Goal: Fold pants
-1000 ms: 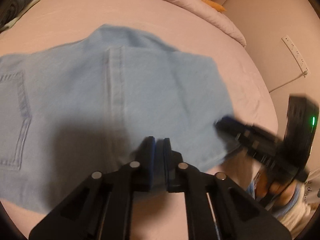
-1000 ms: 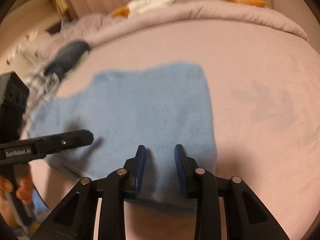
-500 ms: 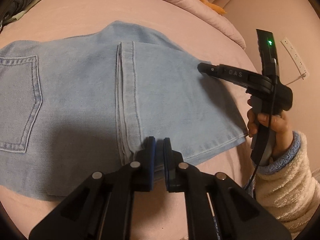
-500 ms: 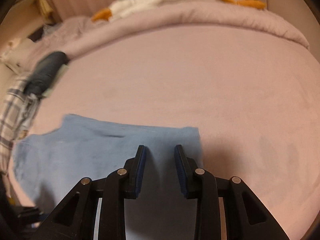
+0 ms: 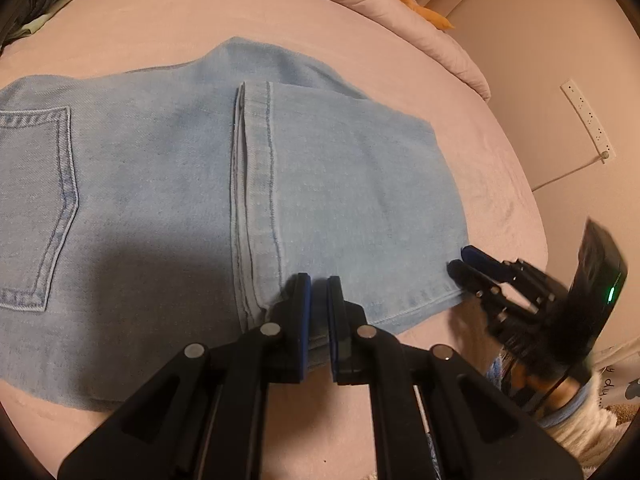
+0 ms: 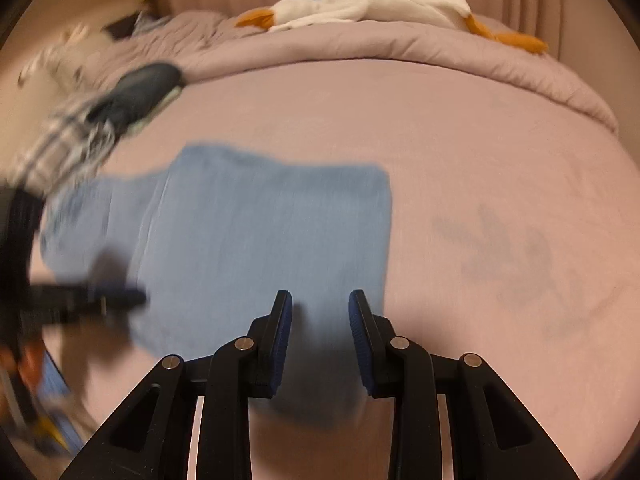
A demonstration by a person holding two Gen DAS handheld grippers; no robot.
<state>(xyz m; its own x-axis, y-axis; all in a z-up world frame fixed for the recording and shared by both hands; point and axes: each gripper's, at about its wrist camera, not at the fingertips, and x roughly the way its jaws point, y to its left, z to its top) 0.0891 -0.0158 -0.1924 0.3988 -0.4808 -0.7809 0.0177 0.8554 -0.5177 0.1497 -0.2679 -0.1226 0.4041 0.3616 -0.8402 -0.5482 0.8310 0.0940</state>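
Pants (image 5: 320, 184) in light blue denim lie folded flat on the pink bed (image 5: 496, 168), close to its near edge. Left tongs (image 5: 319, 300) pinch the denim's near hem beside the seam. Right tongs (image 6: 320, 320) hang spread over the pants' near corner.

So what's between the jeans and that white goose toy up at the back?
Bare pink sheet, then the bunched duvet under the goose; the right wrist view shows it beyond the jeans.
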